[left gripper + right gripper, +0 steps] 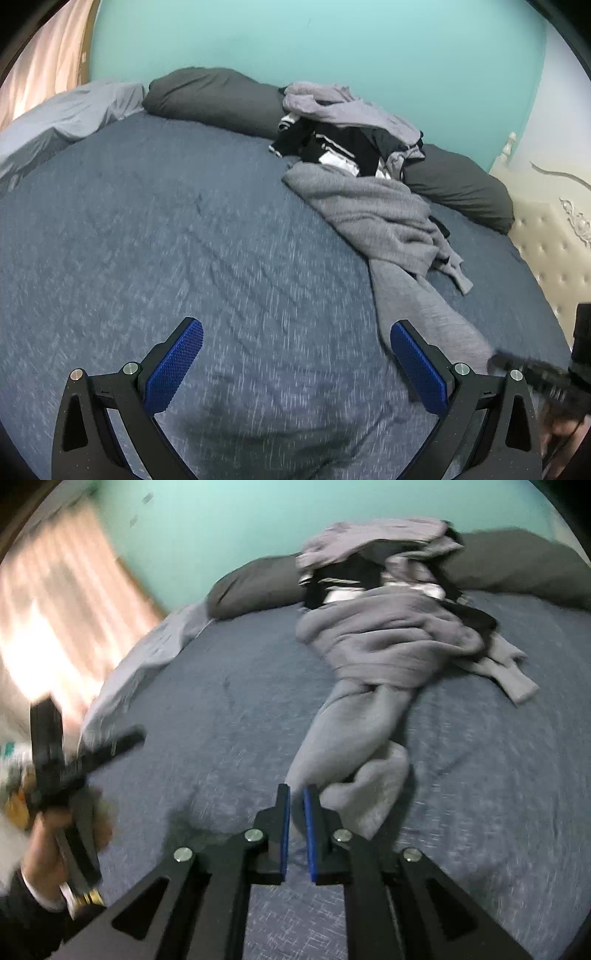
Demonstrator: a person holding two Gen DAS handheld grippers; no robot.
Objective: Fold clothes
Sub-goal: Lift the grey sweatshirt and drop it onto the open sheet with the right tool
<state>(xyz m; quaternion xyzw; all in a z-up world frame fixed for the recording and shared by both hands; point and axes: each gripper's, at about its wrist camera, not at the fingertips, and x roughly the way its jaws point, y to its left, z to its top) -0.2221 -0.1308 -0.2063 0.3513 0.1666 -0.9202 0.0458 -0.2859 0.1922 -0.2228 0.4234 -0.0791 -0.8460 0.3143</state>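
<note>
A long grey garment lies crumpled and stretched across the blue bed sheet. Its near end reaches into my right gripper, whose blue pads are almost together and pinch that end. From the left wrist view the right gripper is a blur at the garment's tip. Behind the garment sits a pile of grey, black and white clothes. My left gripper hangs open above bare sheet, left of the garment, holding nothing. A hand carries it at the left of the right wrist view.
Two dark grey pillows line the far side against a teal wall. A light grey blanket is bunched at the far left near a curtain. A cream tufted headboard bounds the right.
</note>
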